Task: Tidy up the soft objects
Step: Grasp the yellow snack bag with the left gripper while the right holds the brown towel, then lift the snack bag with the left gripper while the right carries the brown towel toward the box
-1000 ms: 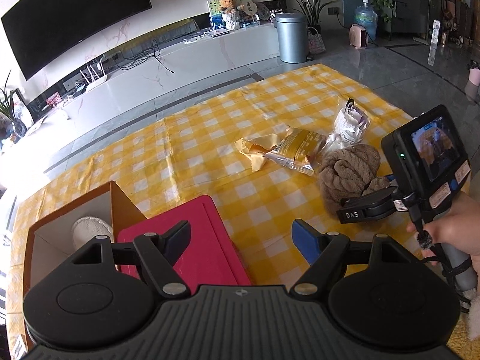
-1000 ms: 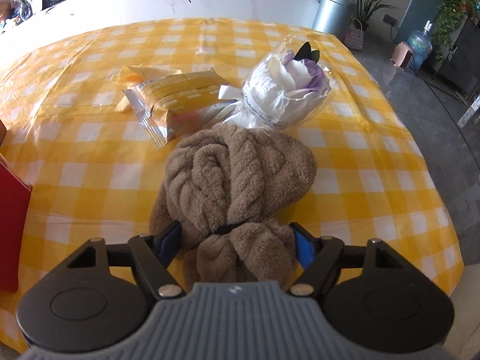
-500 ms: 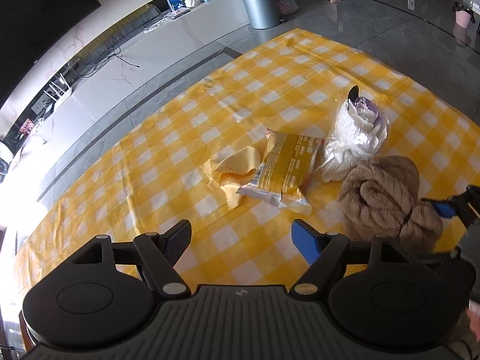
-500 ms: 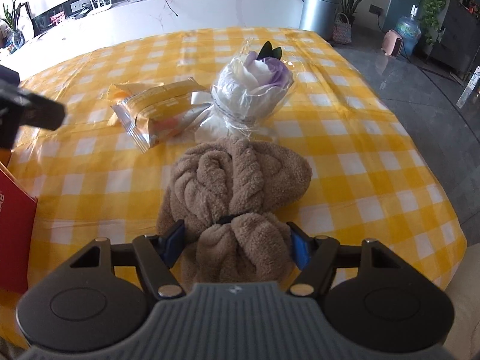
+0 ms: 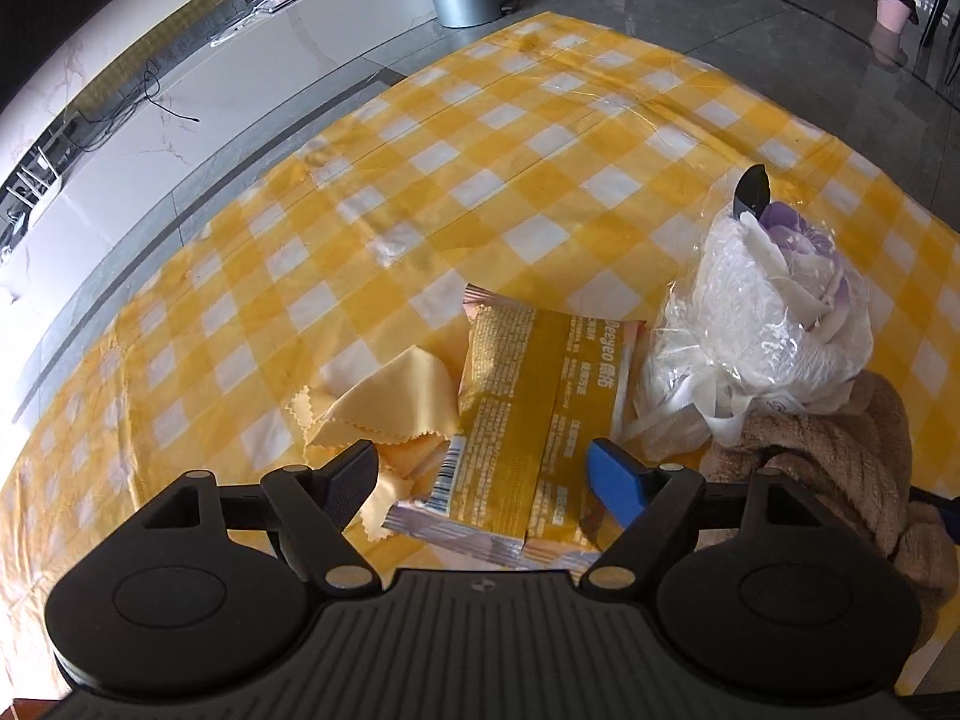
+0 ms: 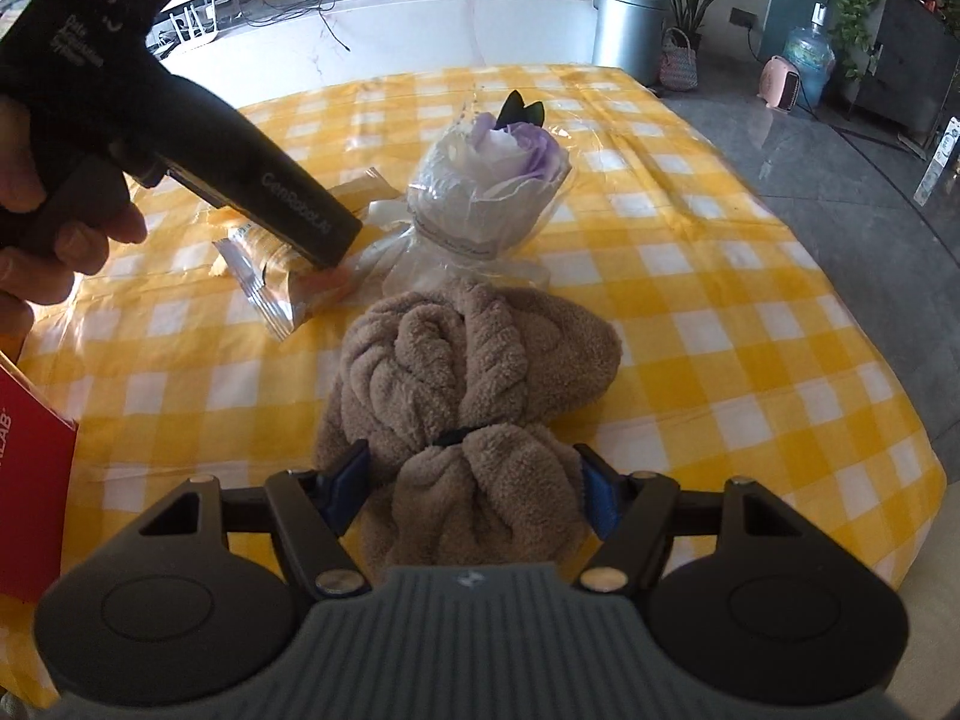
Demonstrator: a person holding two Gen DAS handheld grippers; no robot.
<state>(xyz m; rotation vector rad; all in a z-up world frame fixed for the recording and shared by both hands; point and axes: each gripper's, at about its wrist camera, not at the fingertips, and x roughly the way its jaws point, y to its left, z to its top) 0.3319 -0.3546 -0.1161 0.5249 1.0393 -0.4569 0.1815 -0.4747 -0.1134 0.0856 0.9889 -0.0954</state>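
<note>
Hovering over the checked surface (image 5: pixel 492 138), your left tool (image 5: pixel 483 474) is spread wide, its fingers standing either side of the near end of the yellow packet (image 5: pixel 528 420) without pressing it. That packet lies flat, partly over a yellow cloth (image 5: pixel 384 408) with pinked edges on its left, and just beside a wrapped flower (image 5: pixel 774 330) on its right. A brown towel (image 5: pixel 852 450) lies bunched against the base of the flower's wrapping. From your right wrist view, the right tool (image 6: pixel 468 486) sits low over the near lobe of the towel (image 6: pixel 474 372), one blue pad at each side of that lobe; the plush fills the gap, though you cannot tell whether the pads are truly squeezing it. Beyond the towel stands the flower (image 6: pixel 498 186), and to its left the packet (image 6: pixel 282 276) shows under the left tool's dark body (image 6: pixel 198 144), which your left hand (image 6: pixel 54 228) grips at the frame's edge. A red box (image 6: pixel 30 480) rests at the left margin of that view.
</note>
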